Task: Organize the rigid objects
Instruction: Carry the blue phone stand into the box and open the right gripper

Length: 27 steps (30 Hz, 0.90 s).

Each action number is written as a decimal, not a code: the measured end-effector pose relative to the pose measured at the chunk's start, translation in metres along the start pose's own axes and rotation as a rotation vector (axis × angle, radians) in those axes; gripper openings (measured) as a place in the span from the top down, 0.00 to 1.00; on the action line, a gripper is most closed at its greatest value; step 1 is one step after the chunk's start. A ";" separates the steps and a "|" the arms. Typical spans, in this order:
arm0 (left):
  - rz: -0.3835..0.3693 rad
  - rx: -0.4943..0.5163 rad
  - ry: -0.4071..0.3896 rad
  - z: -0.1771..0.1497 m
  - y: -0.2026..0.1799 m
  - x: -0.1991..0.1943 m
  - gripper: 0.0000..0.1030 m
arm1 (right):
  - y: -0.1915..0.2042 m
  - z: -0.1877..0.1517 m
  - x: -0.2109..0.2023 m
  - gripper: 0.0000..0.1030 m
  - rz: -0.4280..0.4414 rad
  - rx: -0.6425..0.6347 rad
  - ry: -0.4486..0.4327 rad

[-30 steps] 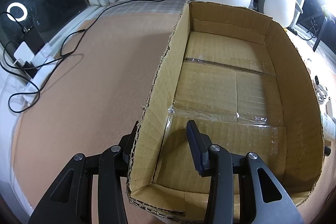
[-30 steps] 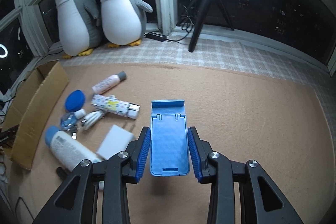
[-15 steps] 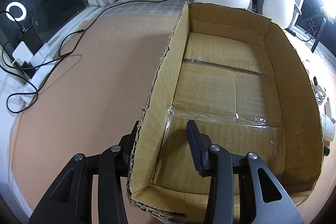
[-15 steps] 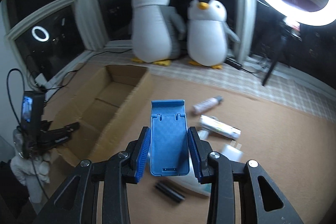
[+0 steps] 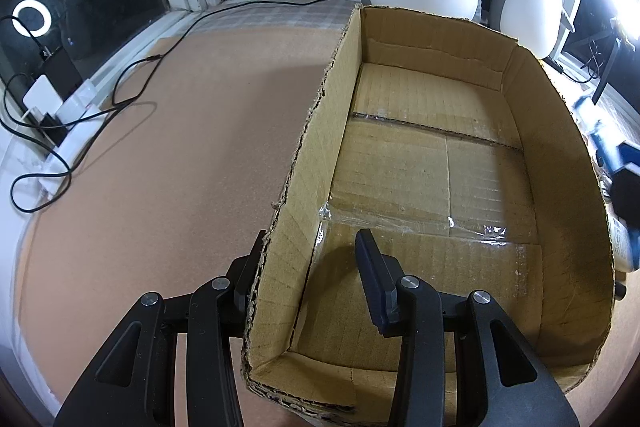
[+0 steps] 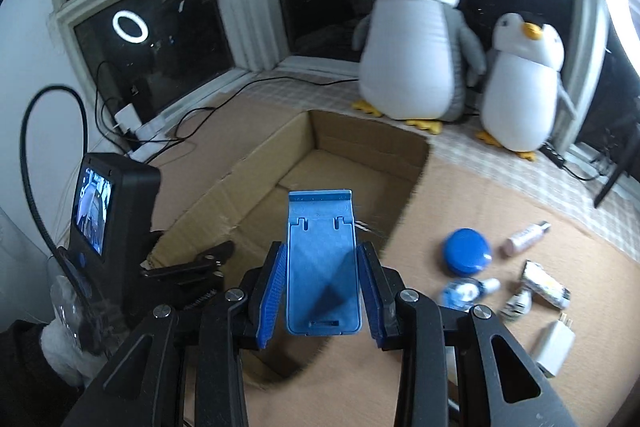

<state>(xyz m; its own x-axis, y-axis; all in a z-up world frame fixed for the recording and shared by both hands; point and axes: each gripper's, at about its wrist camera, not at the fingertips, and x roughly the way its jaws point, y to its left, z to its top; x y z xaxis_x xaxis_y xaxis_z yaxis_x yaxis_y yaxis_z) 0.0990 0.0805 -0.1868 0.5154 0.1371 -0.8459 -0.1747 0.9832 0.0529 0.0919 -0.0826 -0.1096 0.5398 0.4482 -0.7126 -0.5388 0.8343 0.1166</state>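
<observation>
1. Standing over the table, I see the left gripper (image 5: pixel 316 267) clamped on the near left wall of the cardboard box (image 5: pixel 560 131), one finger outside, one inside, holding it steady at about 7 o'clock of the box.
2. Looking into the box, its floor is bare: nothing has been put away yet.
3. Moving right, the right gripper (image 6: pixel 322 289) has its blue pads pressed on the sides of a blue phone stand (image 6: pixel 322 267), held above the box's near right corner, around 5 o'clock of the opening. It looks about ready to go in as the first item, though not yet released.
4. Further right, at 3 o'clock from the box, the rest wait on the mat: a blue round lid (image 6: pixel 467 257), a small pink bottle (image 6: pixel 526 238), a patterned tube (image 6: pixel 546 285), a small clear container (image 6: pixel 460 295) and a white charger (image 6: pixel 554 347).
5. By my reckoning the job is barely started; one piece is in transit and at least five remain.
</observation>
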 end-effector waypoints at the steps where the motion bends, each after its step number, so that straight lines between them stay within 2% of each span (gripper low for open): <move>1: -0.001 -0.001 0.000 0.000 0.000 0.000 0.61 | 0.004 0.000 0.005 0.68 0.003 -0.004 0.005; 14: -0.003 -0.002 -0.001 -0.001 0.000 0.000 0.61 | 0.018 -0.002 0.028 0.68 0.027 -0.016 0.042; 15: -0.004 -0.003 -0.002 -0.001 0.001 0.000 0.60 | 0.017 -0.002 0.027 0.64 0.025 -0.013 0.039; 16: -0.005 -0.004 -0.002 -0.001 0.001 -0.001 0.60 | 0.015 -0.002 0.025 0.54 0.024 -0.009 0.037; 18: -0.006 -0.005 -0.003 -0.001 0.001 0.000 0.60 | 0.013 -0.001 0.023 0.44 0.022 0.004 0.027; 27: -0.006 -0.006 -0.004 -0.001 0.001 0.000 0.60 | 0.011 0.000 0.018 0.43 0.013 0.015 0.021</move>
<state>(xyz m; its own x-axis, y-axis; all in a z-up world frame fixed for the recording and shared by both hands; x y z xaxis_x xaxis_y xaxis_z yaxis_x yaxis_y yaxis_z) 0.0980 0.0816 -0.1868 0.5195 0.1316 -0.8443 -0.1766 0.9833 0.0446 0.0952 -0.0652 -0.1212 0.5195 0.4523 -0.7250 -0.5356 0.8334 0.1362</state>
